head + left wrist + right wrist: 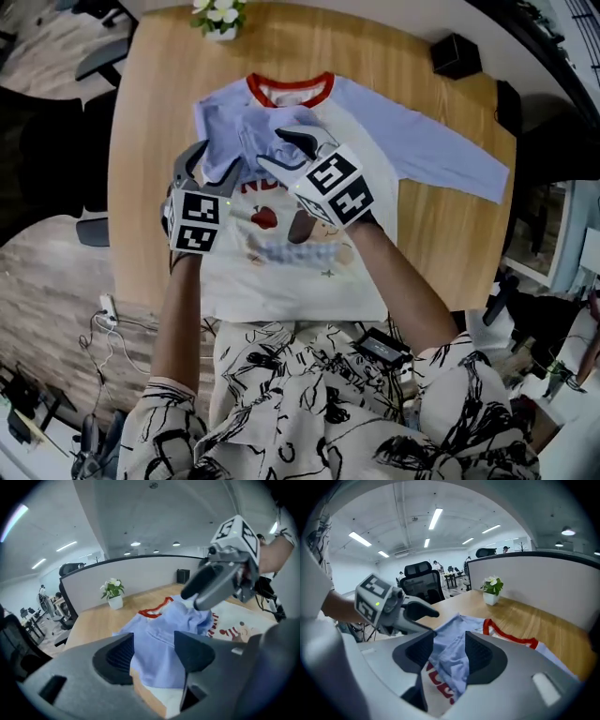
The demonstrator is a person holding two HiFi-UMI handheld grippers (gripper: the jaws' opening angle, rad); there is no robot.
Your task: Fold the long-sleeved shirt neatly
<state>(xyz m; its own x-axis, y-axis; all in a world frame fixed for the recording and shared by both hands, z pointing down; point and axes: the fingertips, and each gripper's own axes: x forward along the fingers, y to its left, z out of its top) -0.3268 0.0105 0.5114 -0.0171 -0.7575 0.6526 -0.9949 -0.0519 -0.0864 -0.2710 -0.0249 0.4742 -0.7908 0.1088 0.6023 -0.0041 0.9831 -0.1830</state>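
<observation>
Sleeve [236, 141] lies folded under spread left claw [211, 167] and spread right claw [284, 152]; shirt [281, 272] hem meets table [441, 244] edge.

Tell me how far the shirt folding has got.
Done: one blue sleeve is folded in over the chest of the shirt, though bunched. In hand: the left gripper and right gripper sit over that sleeve, jaws apart, gripping nothing. Left: the other sleeve lies stretched out on the table, and the body is unfolded.
</observation>
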